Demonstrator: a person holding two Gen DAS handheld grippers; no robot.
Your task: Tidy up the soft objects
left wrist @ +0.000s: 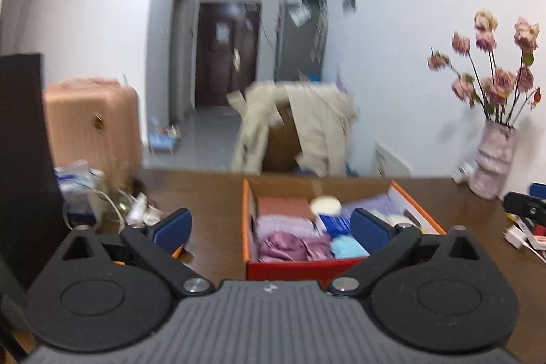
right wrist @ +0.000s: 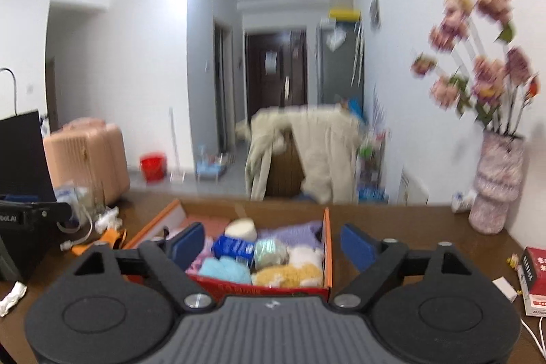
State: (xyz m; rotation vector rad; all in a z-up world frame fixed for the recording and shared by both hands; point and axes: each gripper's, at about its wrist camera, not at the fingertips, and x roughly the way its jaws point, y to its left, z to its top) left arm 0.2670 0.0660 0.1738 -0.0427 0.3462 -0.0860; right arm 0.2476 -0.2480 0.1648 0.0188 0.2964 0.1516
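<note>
An orange and red cardboard box [left wrist: 300, 269] [right wrist: 327, 248] sits on the brown table, filled with several soft items: a purple satin cloth [left wrist: 290, 246], a light blue fluffy item [left wrist: 348, 246] [right wrist: 223, 268], a lilac knit [left wrist: 368, 202] [right wrist: 293, 232], a yellow plush [right wrist: 290, 275], a pale green yarn ball [right wrist: 271, 251], a white round pad [left wrist: 326, 203] [right wrist: 240, 229] and a blue packet [right wrist: 233, 246]. My left gripper [left wrist: 269, 224] is open and empty, above the box's near edge. My right gripper [right wrist: 273, 243] is open and empty, also over the box.
A vase of pink flowers [left wrist: 494, 156] [right wrist: 494, 179] stands at the table's right. Cables and white clutter [left wrist: 102, 203] lie left; a black device [right wrist: 20, 217] sits far left. A red and white box [right wrist: 535, 278] is at the right edge. Beyond: a pink suitcase [left wrist: 92, 121] and a coat-draped chair [left wrist: 297, 128].
</note>
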